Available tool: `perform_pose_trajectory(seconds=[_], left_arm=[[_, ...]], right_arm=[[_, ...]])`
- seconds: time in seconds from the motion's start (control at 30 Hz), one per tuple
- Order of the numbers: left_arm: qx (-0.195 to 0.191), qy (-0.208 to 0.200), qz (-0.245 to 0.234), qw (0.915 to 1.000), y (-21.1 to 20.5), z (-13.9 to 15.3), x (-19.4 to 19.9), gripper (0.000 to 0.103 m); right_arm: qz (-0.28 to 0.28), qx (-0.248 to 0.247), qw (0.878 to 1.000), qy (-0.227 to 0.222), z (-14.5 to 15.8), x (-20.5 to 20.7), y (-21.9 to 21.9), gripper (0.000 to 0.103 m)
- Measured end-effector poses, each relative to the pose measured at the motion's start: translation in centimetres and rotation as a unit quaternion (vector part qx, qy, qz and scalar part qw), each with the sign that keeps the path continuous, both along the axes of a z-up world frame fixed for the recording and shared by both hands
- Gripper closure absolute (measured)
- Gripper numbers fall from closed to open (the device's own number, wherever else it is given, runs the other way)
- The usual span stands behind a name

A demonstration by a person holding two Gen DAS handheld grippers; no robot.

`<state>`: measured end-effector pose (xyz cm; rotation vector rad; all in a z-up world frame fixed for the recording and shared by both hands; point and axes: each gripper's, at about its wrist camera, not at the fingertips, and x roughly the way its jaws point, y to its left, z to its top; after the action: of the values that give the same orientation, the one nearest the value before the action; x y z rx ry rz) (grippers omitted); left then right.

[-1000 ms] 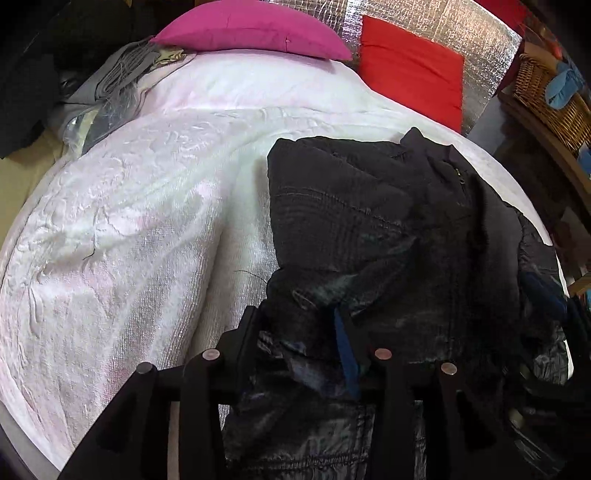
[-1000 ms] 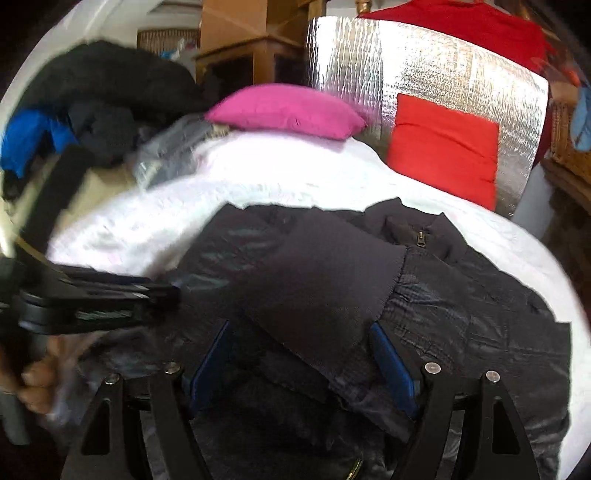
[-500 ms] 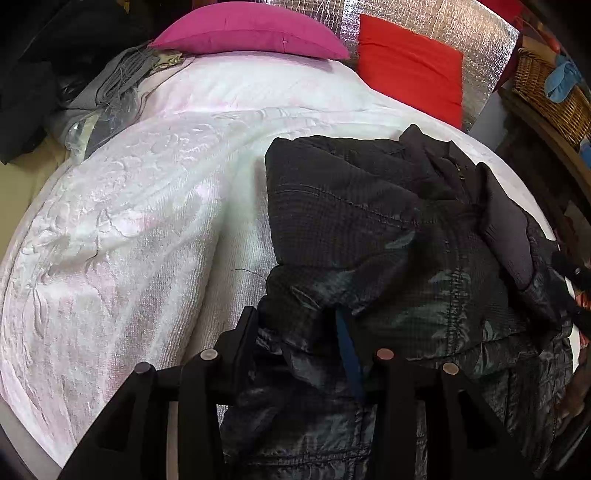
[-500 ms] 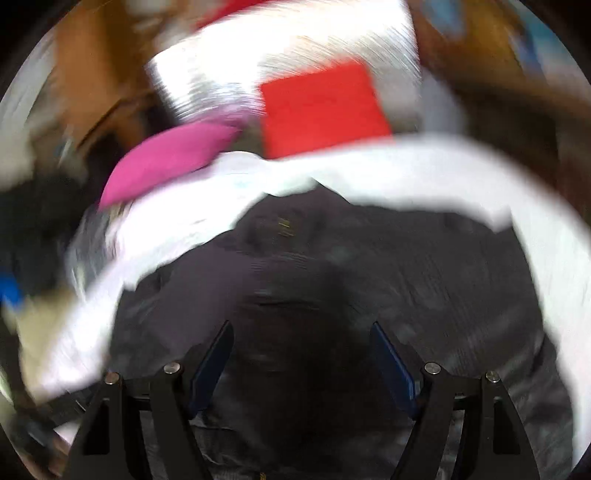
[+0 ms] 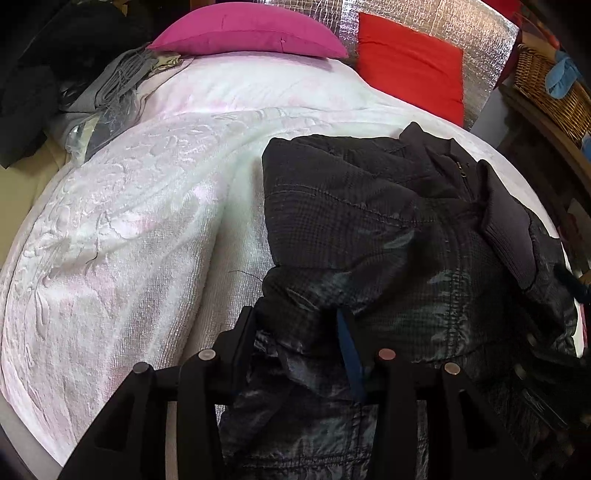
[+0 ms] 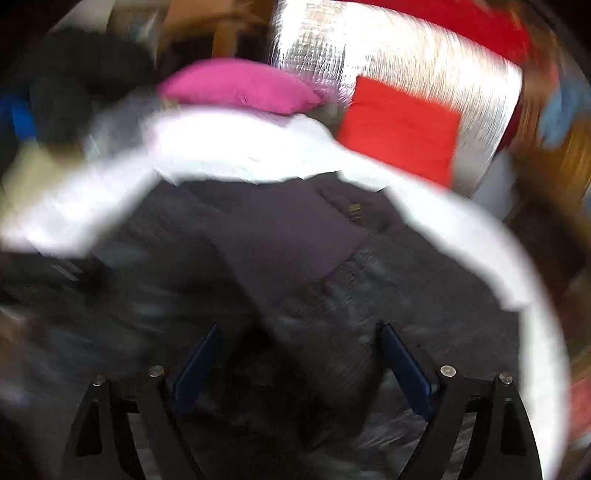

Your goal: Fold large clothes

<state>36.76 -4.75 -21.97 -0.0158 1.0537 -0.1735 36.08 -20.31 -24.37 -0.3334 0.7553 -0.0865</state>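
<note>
One white-blanketed bed (image 5: 129, 229) is seen beneath a dark quilted jacket (image 5: 369, 229) spread on its right side, a pink pillow (image 5: 247, 29) lies at the head, jacket fabric is pinched by the left tongs (image 5: 299, 332), right tongs (image 6: 299, 347) are held spread over the jacket.

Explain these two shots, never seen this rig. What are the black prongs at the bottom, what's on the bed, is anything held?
No robot here: a person carries a two-finger gripper in each hand, each with a fisheye camera looking along its fingers. The black prongs are those fingers.

Left wrist view: the left gripper is shut on a fold of a black jacket, bunching it between the fingers. The jacket lies on a bed covered in white. At the head of the bed are a pink pillow and a red pillow against silver foil.

Right wrist view: blurred by motion. The right gripper hangs open over the same jacket, its blue pads wide apart, holding nothing.
</note>
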Motion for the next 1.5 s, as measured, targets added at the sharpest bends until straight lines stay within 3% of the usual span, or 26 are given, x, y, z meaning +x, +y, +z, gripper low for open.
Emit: perform_pose_trajectory(seconds=[0.03,0.1,0.17,0.3,0.43,0.5,0.57,0.6,0.63,0.67,0.7,0.73,0.9,1.0,1.07,1.13,1.23,1.3,1.4,1.5], left_arm=[[-0.001,0.0,-0.001,1.0,0.0,0.0,0.0,0.057],[-0.006,0.002,-0.003,1.0,0.3,0.0,-0.1,0.057],[-0.009,0.003,-0.004,0.9999,0.5,0.1,-0.2,0.057],[-0.015,0.007,-0.002,0.9999,0.8,0.0,-0.2,0.056],[-0.009,0.003,-0.004,0.9999,0.7,0.2,-0.4,0.056],[-0.004,0.001,-0.005,1.0,0.5,0.2,-0.4,0.056],[-0.001,0.0,-0.005,1.0,0.3,0.1,-0.5,0.056],[-0.001,0.0,-0.005,1.0,0.1,0.1,-0.5,0.056],[0.001,-0.001,-0.005,1.0,-0.1,0.0,-0.5,0.055],[0.004,-0.001,-0.004,1.0,-0.3,0.0,-0.5,0.055],[0.007,-0.002,-0.004,1.0,-0.5,0.0,-0.5,0.055],[0.009,-0.003,-0.003,0.9999,-0.6,0.0,-0.5,0.054],[0.019,-0.007,-0.008,0.9998,-1.0,-0.2,-0.4,0.052],[0.015,-0.006,-0.008,0.9998,-0.9,-0.3,-0.2,0.051],[0.012,-0.005,-0.007,0.9999,-0.7,-0.3,-0.2,0.051],[0.014,-0.008,-0.007,0.9998,-0.7,-0.1,-0.4,0.051],[0.024,-0.031,-0.008,0.9992,-0.8,0.7,-1.0,0.051],[0.03,-0.054,-0.011,0.998,-1.1,1.5,-1.5,0.051],[0.03,-0.082,-0.019,0.996,-1.4,2.5,-2.2,0.051],[0.038,-0.082,-0.033,0.9954,-2.1,2.1,-2.4,0.047]], right_arm=[[-0.011,-0.04,0.999,-0.01,-0.4,0.1,0.6,0.014],[-0.044,-0.038,0.998,-0.022,-0.3,0.4,-0.5,0.017],[-0.072,0.084,0.993,-0.027,1.1,0.4,-3.8,0.055],[-0.128,0.233,0.963,-0.039,2.8,-0.8,-10.0,0.071],[-0.146,0.387,0.91,-0.027,2.4,-1.8,-14.9,0.073],[-0.156,0.468,0.87,-0.004,1.0,-2.6,-17.7,0.072],[-0.171,0.55,0.817,0.03,-1.1,-3.4,-20.4,0.071],[-0.177,0.575,0.798,0.037,-1.9,-3.7,-21.1,0.07],[-0.182,0.606,0.773,0.045,-2.8,-4.1,-22.2,0.062],[-0.186,0.622,0.759,0.05,-3.2,-4.4,-22.9,0.038],[-0.188,0.633,0.75,0.049,-3.5,-4.5,-23.4,0.028],[-0.186,0.643,0.742,0.04,-3.6,-4.9,-23.8,0.023],[-0.176,0.699,0.693,-0.006,-3.9,-5.9,-25.8,0.024],[-0.183,0.708,0.682,-0.003,-4.7,-5.1,-26.6,0.03],[-0.191,0.705,0.683,-0.004,-4.7,-5.5,-26.8,0.052],[-0.199,0.678,0.707,0.005,-4.1,-5.5,-26.8,0.072],[-0.202,0.637,0.744,0.001,-2.9,-5.3,-26.4,0.083],[-0.205,0.601,0.773,-0.014,-1.8,-5.4,-25.8,0.086],[-0.201,0.566,0.797,-0.061,0.2,-6.2,-25.9,0.088],[-0.207,0.528,0.818,-0.094,2.0,-7.1,-26.5,0.088]])
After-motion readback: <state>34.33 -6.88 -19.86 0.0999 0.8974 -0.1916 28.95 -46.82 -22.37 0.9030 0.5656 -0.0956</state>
